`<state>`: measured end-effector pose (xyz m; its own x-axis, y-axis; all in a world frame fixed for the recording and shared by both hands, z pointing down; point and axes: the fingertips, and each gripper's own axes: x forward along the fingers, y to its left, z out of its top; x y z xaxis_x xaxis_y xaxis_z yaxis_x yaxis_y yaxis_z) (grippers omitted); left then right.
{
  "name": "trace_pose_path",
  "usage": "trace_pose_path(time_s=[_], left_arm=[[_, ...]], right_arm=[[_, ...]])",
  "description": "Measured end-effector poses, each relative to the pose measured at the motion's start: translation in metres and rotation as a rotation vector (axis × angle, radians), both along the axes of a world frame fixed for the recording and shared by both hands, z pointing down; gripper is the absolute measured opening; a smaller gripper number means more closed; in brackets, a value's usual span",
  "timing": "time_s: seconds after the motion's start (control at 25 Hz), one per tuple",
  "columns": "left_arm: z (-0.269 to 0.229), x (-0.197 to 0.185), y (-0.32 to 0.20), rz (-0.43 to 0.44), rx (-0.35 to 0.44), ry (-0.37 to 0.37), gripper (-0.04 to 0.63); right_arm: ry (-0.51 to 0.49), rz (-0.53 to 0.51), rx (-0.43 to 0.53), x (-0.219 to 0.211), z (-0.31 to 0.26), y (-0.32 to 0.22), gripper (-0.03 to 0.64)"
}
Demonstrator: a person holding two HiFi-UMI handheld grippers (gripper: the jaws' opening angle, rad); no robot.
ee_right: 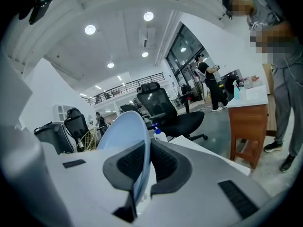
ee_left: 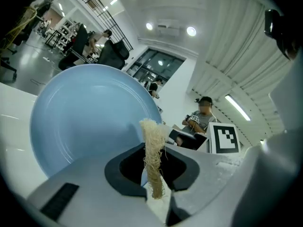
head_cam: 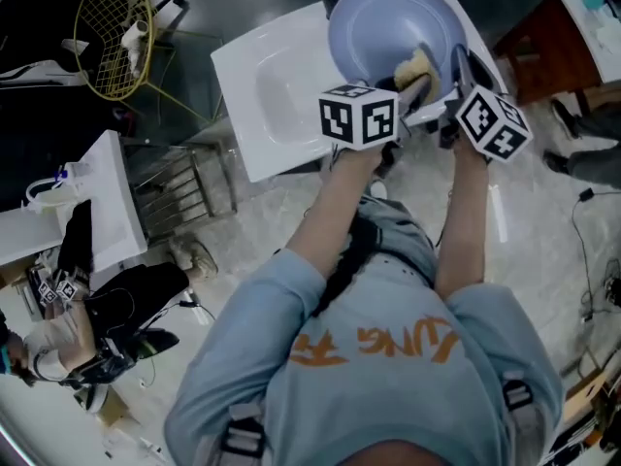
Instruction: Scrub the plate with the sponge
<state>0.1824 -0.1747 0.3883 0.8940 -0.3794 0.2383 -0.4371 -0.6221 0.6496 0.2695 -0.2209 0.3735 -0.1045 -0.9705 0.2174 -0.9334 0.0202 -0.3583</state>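
A person in a light blue shirt [head_cam: 388,357] stands over a white basin [head_cam: 262,95] with a hand-held gripper in each hand, seen from above.

The right hand-held gripper [head_cam: 464,71] is clamped on the rim of a pale blue plate [head_cam: 388,27]. It holds the plate on edge above the basin, with the hollow face turned toward the person. In the right gripper view, the dark ribbed pads of that hand-held gripper [ee_right: 139,169] pinch the plate [ee_right: 125,131] from both sides, and the rim runs straight up between them.

The left hand-held gripper [head_cam: 412,90] is closed on a yellow sponge [head_cam: 415,69], which sits against the lower right part of the plate's face, beside the right hand-held gripper. In the left gripper view, the sponge [ee_left: 152,160] is squeezed thin between the jaws of that hand-held gripper [ee_left: 154,174] and stands up edge-on. The broad blue disc of the plate [ee_left: 90,117] fills the space just behind it and to its left.

Beyond the plate are a black office chair [ee_right: 161,105], a spray bottle [ee_right: 158,132] and a wooden desk [ee_right: 248,122]. A seated person [ee_left: 201,119] is in the background of the left gripper view.
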Motion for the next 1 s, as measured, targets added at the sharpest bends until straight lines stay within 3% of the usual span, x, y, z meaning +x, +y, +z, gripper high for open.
trace_pose_path(time_s=[0.2, 0.44, 0.72, 1.0], left_arm=[[0.018, 0.012, 0.013, 0.029, 0.016, -0.076, 0.049], [0.036, -0.008, 0.014, 0.001, 0.019, -0.137, 0.049], [0.061, -0.045, 0.019, -0.082, 0.002, -0.208, 0.049], [0.07, -0.11, 0.006, -0.22, 0.031, -0.32, 0.049]], right_arm=[[-0.001, 0.007, 0.0, 0.005, 0.004, 0.007, 0.021], [-0.004, -0.007, -0.001, 0.0, 0.004, 0.011, 0.021], [-0.014, -0.025, -0.031, -0.006, 0.014, 0.015, 0.023], [-0.013, -0.057, -0.033, -0.022, 0.017, 0.012, 0.023]])
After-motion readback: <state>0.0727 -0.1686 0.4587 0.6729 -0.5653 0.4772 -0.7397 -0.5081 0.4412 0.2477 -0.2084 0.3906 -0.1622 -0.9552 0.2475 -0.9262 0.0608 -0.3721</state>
